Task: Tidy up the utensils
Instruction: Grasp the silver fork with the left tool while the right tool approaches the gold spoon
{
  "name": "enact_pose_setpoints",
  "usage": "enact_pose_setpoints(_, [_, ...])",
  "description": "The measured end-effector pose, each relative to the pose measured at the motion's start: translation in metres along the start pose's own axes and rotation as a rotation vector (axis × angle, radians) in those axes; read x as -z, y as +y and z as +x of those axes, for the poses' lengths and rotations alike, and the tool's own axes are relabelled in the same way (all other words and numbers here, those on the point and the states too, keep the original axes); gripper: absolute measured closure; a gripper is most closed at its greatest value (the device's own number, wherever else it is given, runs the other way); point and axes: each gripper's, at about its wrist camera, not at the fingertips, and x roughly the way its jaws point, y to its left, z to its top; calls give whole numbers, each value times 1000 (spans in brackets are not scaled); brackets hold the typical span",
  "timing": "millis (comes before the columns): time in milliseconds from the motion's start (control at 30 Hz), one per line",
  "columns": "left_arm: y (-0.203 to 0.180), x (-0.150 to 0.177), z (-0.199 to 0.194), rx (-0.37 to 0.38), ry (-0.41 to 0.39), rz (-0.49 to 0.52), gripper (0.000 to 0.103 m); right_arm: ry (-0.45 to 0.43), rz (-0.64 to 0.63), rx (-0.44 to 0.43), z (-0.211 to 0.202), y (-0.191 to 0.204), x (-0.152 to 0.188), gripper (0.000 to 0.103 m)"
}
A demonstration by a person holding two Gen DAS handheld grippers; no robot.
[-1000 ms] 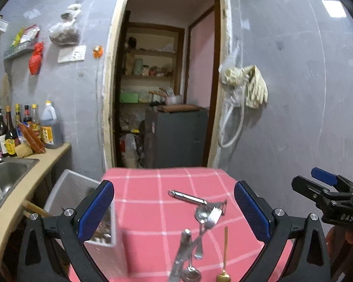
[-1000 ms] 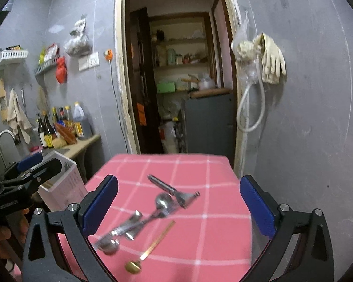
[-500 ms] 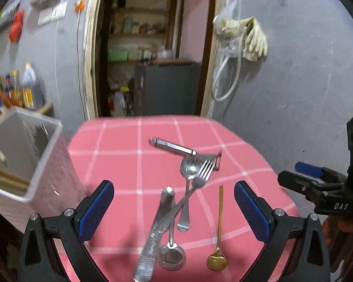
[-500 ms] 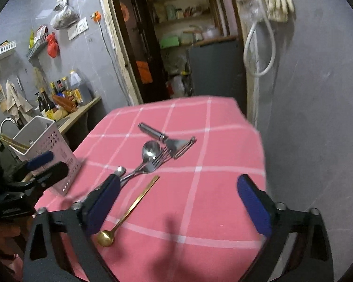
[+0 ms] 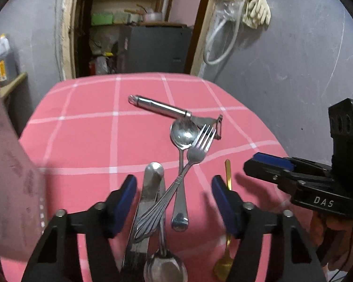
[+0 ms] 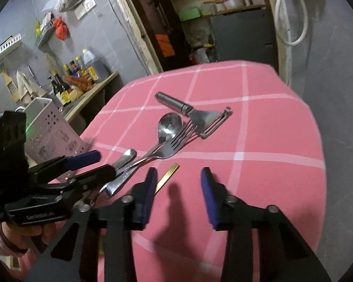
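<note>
On the pink checked tablecloth [image 5: 87,141] lies a heap of steel utensils: a peeler [image 5: 162,108], a spoon [image 5: 183,134], a fork [image 5: 197,148], a knife [image 5: 150,188] and a second spoon [image 5: 164,268]. A gold spoon [image 5: 223,265] lies to their right. My left gripper [image 5: 174,188] hovers low over the knife, fork and spoon handles, jaws closing around them without touching. My right gripper [image 6: 178,183] is closing on nothing, with the gold spoon's handle [image 6: 169,176] just beside its left finger. A white perforated caddy [image 6: 49,127] stands at the table's left.
A counter with bottles [image 6: 66,82] and a sink runs along the left wall. An open doorway [image 5: 134,23] with shelves lies beyond the table's far edge. The grey wall [image 5: 294,58] with hanging gloves is close on the right. A hand [image 6: 23,232] holds the left gripper.
Both grippers have come down toward the table and tipped downward, so the utensils now fill the views. Both pairs of jaws have narrowed from wide open.
</note>
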Motion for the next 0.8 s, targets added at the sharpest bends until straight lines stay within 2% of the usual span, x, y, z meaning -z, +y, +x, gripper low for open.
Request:
enact_pose_setpoints(133, [5,-6,18,21,67,9,66,43,3,-16,12,1,-5,82])
enact_pose_setpoints(300, [4,-12,29,36,104,43,69,93,-19,-15,26,8,-12,82])
enact_pose_setpoints(467, [-4,-16,32,21,123,98,73,129,-57,19,35,20,-16,82])
enact_pose_setpoints(500, [-4,-17,32,17,125,101,76,132,-60,21,34,20,-16,84])
enact_pose_setpoints(533, [-3,-17,31,16,127,99,78,139,-60,20,35,22,-15,89])
enact_pose_setpoints(800, [-5,-20,28,45,159,145,87,143,-6,-25,27,19,-11,97])
